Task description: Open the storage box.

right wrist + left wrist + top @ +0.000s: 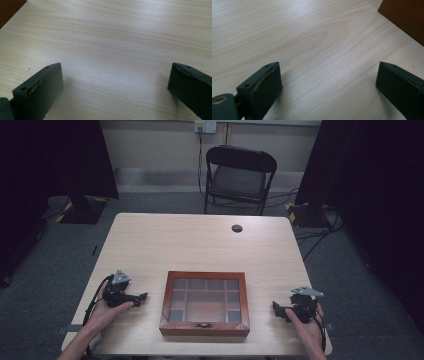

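Both your grippers rest on the desk with a closed wooden box between them.

Your left gripper (131,299) lies on the desk (200,245) with its jaws wide apart and nothing between them, pointing toward the box (205,303), which sits just beyond their tips. On the box's far side, your right gripper (284,311) points back at it, jaws likewise spread and empty, with bare desk between them. A chair (239,177) stands beyond the desk.

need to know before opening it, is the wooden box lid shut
Shut: the wooden box has its glass-paned lid lying flat, with the front clasp at the rim.
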### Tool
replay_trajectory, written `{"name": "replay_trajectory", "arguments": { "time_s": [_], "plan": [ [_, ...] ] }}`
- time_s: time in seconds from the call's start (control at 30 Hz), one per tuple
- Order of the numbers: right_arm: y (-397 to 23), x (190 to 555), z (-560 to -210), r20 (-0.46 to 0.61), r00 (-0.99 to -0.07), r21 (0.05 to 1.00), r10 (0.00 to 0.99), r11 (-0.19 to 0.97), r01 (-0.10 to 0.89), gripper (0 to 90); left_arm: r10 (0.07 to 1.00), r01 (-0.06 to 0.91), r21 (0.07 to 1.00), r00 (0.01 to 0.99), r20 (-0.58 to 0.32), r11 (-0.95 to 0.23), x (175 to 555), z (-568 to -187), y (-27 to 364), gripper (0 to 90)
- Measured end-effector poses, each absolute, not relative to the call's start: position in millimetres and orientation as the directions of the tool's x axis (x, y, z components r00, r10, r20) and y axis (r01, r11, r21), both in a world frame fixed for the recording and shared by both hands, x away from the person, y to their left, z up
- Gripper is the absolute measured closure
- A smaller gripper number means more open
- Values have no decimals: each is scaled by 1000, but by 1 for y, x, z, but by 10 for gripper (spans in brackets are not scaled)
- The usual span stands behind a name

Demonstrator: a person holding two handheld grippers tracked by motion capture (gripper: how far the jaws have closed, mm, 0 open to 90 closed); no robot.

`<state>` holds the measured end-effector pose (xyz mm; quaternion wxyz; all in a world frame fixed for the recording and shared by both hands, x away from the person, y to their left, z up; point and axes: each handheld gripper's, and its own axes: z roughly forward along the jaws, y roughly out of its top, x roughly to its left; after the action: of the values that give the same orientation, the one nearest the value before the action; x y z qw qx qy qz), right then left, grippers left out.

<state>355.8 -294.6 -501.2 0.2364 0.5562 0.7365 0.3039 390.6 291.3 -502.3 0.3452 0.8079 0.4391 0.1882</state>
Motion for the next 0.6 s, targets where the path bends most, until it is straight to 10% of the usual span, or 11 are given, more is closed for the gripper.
{"name": "replay_trajectory", "arguments": {
  "time_s": [0.23, 0.33, 0.6],
  "plan": [
    [-294, 355, -501, -11, -270, 712, 963, 197, 674, 0, 840, 580, 724, 542, 0, -374, 391, -502, 291, 56],
    [-294, 353, -495, 1, -300, 716, 954, 209, 666, 233, 840, 581, 723, 543, -3, -373, 391, -502, 291, 56],
    [-289, 351, -485, 69, -363, 713, 929, 208, 669, 279, 839, 579, 723, 544, 0, -376, 391, -502, 291, 55]
  ]
}}
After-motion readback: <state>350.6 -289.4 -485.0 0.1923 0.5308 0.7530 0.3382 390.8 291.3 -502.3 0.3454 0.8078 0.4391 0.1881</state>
